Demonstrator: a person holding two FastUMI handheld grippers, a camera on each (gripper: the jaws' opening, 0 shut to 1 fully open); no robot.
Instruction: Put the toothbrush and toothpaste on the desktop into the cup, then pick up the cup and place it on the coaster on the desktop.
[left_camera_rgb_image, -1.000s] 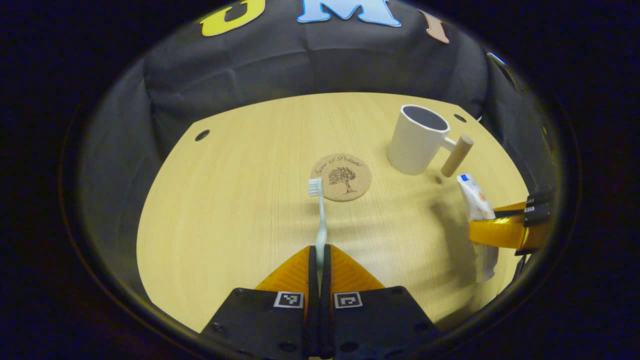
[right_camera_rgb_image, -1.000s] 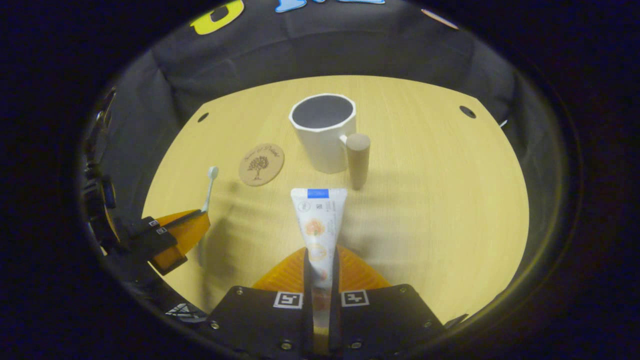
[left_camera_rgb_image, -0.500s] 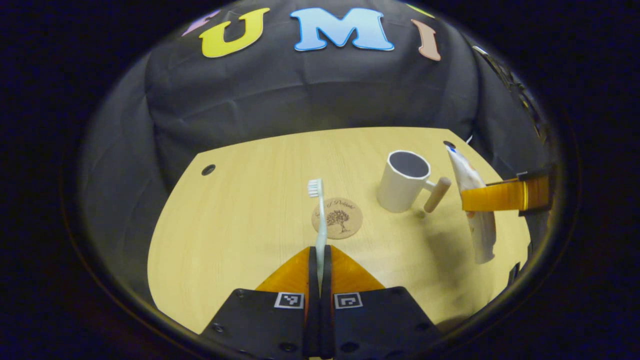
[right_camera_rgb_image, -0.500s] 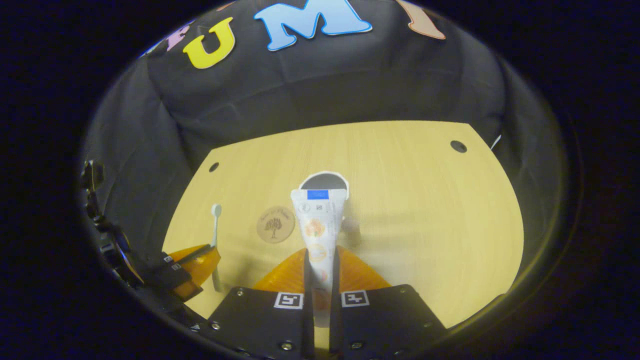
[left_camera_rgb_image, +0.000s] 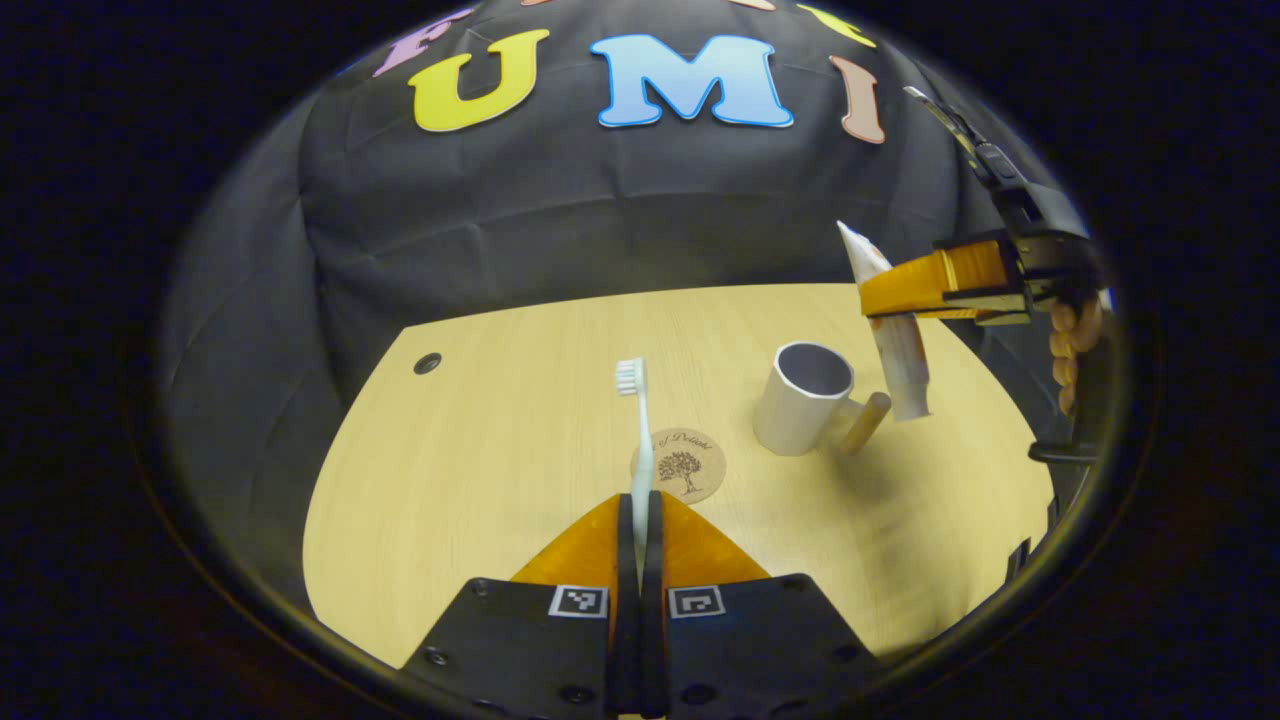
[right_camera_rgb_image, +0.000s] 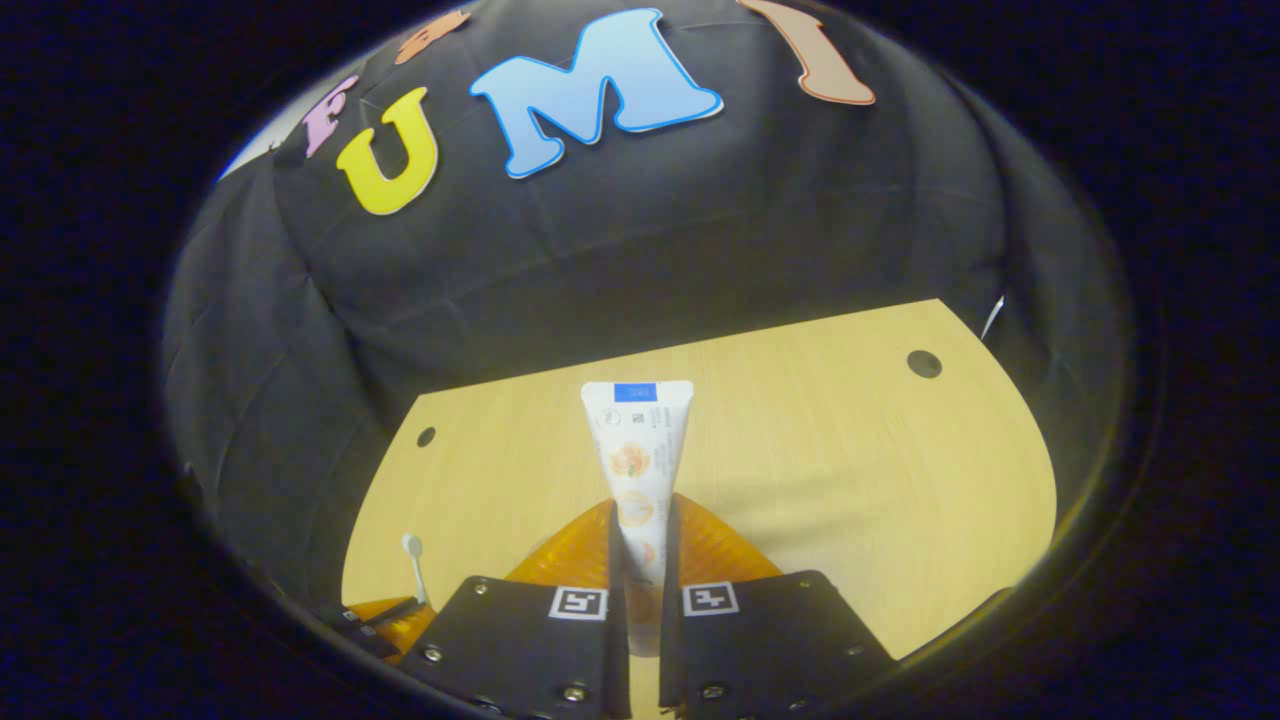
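My left gripper (left_camera_rgb_image: 640, 505) is shut on a pale toothbrush (left_camera_rgb_image: 640, 430), bristles pointing away, held above the wooden desktop (left_camera_rgb_image: 480, 480). Past its tip lies a round cork coaster (left_camera_rgb_image: 682, 465) with a tree print. A white cup (left_camera_rgb_image: 803, 398) with a wooden handle stands to the coaster's right. My right gripper (right_camera_rgb_image: 640, 520) is shut on a white toothpaste tube (right_camera_rgb_image: 637, 455), flat end forward. In the left gripper view that right gripper (left_camera_rgb_image: 925, 290) hangs high above and just right of the cup, the toothpaste tube (left_camera_rgb_image: 895, 340) nearly upright with its cap end down.
The desktop has small dark holes near its far corners (left_camera_rgb_image: 427, 362) (right_camera_rgb_image: 924, 363). Black cloth walls the booth behind and beside the desk. A hand (left_camera_rgb_image: 1065, 345) holds the right gripper at the right edge. The left gripper (right_camera_rgb_image: 385, 615) shows low left in the right gripper view.
The right gripper has risen and tilted up with the toothpaste, so the cup has dropped out of its view. The left gripper has lifted slightly with the toothbrush.
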